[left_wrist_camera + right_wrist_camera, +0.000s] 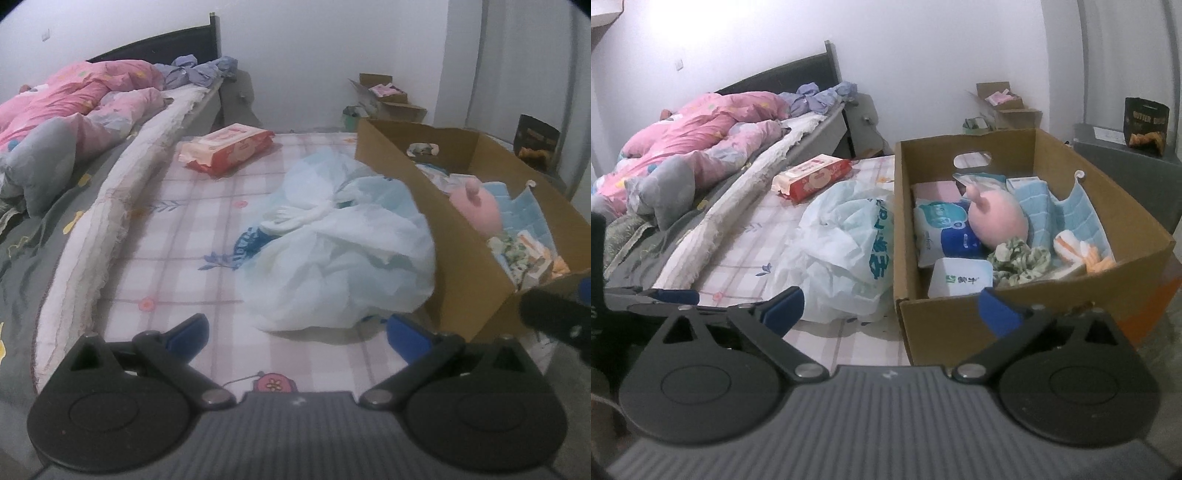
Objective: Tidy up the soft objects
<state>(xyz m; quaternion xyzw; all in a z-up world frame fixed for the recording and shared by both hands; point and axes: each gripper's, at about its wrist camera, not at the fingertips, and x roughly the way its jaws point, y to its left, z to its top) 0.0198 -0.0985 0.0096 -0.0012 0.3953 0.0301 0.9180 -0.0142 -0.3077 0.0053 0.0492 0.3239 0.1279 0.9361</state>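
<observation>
The checked mattress (207,221) serves as the work surface, beside a bed heaped with a pink quilt (74,96). The cardboard box (1052,306) stands at its right edge, evidently the collection point: it already holds a pink plush toy (997,218), blue cloth (1075,210) and tissue packs (945,232). A crumpled plastic bag (340,251) lies touching the box's side, and a red wipes pack (227,147) lies well apart; both remain outside. Left gripper (297,332) and right gripper (890,306) hover with jaws spread, holding nothing.
</observation>
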